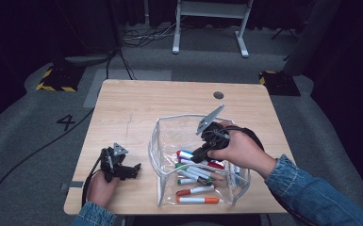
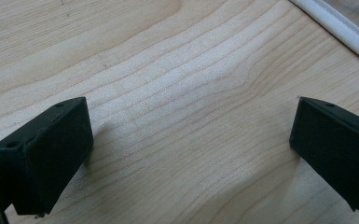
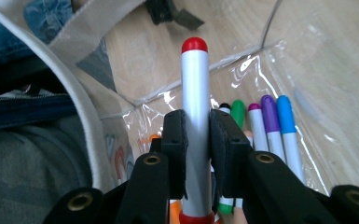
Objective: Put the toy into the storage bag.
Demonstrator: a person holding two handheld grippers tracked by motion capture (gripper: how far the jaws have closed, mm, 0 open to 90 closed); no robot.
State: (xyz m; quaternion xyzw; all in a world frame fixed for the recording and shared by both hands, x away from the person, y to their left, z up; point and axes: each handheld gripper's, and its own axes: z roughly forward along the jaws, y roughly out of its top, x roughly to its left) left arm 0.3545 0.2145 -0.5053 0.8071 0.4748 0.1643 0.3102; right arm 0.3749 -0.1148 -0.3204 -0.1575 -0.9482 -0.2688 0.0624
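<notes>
A clear plastic pouch (image 1: 169, 117) with white trim lies open on the wooden table (image 1: 136, 99) and holds several markers (image 1: 195, 190). Inside its mouth, my right gripper (image 1: 201, 153) is shut on a white marker with a red cap (image 3: 196, 79); the marker stands out past my right gripper's (image 3: 196, 122) jaws. Green, magenta, purple and blue markers (image 3: 272, 126) lie beneath it in the pouch. Left of the pouch, my left gripper (image 1: 133, 170) rests near the table's front edge. My left gripper (image 2: 191, 140) is open, with bare wood between its jaws.
The pouch's white trim (image 2: 335, 23) runs just beyond the left gripper. A round cable hole (image 1: 218, 95) sits at the table's far side. Beyond the table are a white desk frame (image 1: 210, 19), floor cables and black-and-yellow striped blocks (image 1: 56, 77).
</notes>
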